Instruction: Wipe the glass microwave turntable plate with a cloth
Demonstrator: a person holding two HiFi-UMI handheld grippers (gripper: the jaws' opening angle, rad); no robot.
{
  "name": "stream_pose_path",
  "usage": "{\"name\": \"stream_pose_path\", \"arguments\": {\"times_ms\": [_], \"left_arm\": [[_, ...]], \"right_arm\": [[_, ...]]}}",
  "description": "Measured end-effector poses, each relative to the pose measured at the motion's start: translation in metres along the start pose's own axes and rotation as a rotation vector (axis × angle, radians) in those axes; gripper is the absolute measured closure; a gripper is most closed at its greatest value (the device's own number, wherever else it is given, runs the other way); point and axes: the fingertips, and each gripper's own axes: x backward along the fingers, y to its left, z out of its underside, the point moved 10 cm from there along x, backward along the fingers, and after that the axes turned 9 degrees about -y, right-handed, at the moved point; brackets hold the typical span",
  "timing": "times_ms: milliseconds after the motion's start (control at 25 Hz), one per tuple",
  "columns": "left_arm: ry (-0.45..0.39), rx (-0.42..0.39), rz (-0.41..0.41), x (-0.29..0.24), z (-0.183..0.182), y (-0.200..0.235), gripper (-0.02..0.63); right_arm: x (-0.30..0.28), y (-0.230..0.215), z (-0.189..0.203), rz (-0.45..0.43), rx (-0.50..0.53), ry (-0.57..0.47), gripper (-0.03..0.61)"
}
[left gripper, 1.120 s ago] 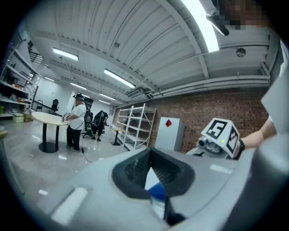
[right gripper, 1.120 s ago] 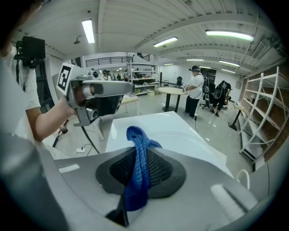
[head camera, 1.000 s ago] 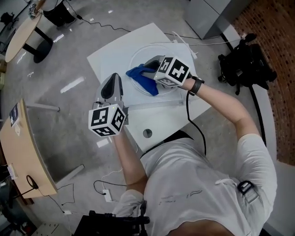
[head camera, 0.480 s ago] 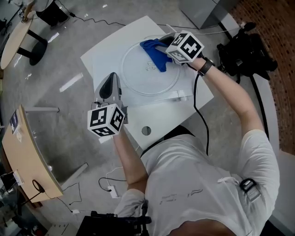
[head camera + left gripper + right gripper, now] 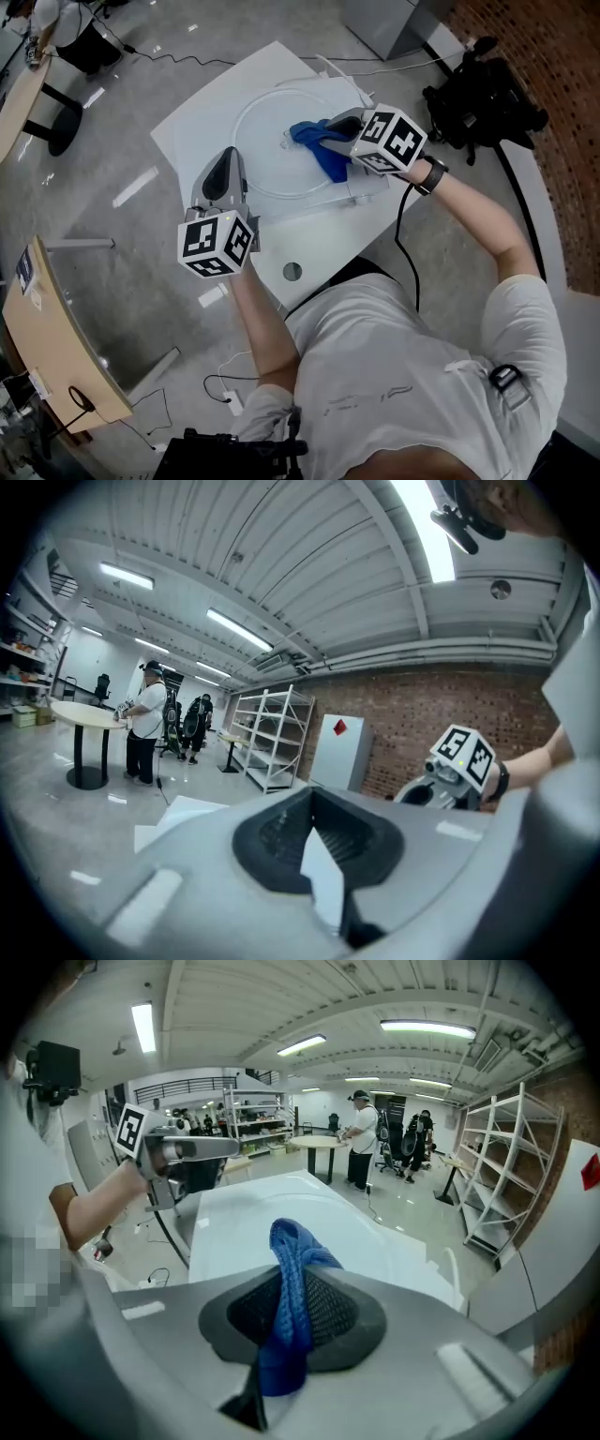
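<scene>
The cloth (image 5: pixel 325 152) is blue, the glass plate (image 5: pixel 255 141) clear, the table (image 5: pixel 192 127) white; the grey left gripper (image 5: pixel 227 159) and right gripper (image 5: pixel 326 131) bear black-and-white marker cubes.

A white table (image 5: pixel 323 244) carries the glass turntable plate (image 5: pixel 262 141), lying flat.

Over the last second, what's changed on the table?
The right gripper, shut on the cloth, swept it from the near part of the plate to its far edge, then back to its right side. Nothing was picked up or let go. The left gripper stayed off the plate by the left edge of the table, empty, and the plate stayed where it was.
</scene>
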Motion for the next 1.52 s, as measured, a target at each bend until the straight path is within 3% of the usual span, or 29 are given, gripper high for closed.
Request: {"name": "stream_pose_path", "arguments": {"times_ms": [280, 400, 520, 720, 1000, 1280, 1520], "left_arm": [[-0.011, -0.007, -0.045, 0.012, -0.006, 0.004, 0.611], [-0.011, -0.004, -0.072, 0.021, -0.008, 0.014, 0.611], [-0.008, -0.004, -0.094, 0.025, -0.009, 0.02, 0.611], [0.0, -0.001, -0.094, 0.024, -0.008, 0.027, 0.611], [0.007, 0.009, -0.032, 0.007, -0.001, 0.018, 0.611], [0.01, 0.01, 0.029, -0.004, -0.001, 0.005, 0.611], [-0.002, 0.004, 0.019, 0.003, -0.008, 0.006, 0.611]], "right_arm": [[-0.04, 0.06, -0.029, -0.181, 0.077, -0.059, 0.518], [-0.066, 0.07, -0.05, -0.217, 0.104, -0.08, 0.518], [-0.088, 0.055, -0.063, -0.19, 0.124, -0.075, 0.519], [-0.102, -0.002, -0.064, -0.072, 0.083, -0.036, 0.518], [-0.048, -0.059, -0.032, 0.086, -0.025, -0.013, 0.518], [-0.004, -0.031, 0.002, 0.07, -0.057, 0.004, 0.518], [-0.015, 0.018, -0.006, -0.045, -0.04, -0.028, 0.518]]}}
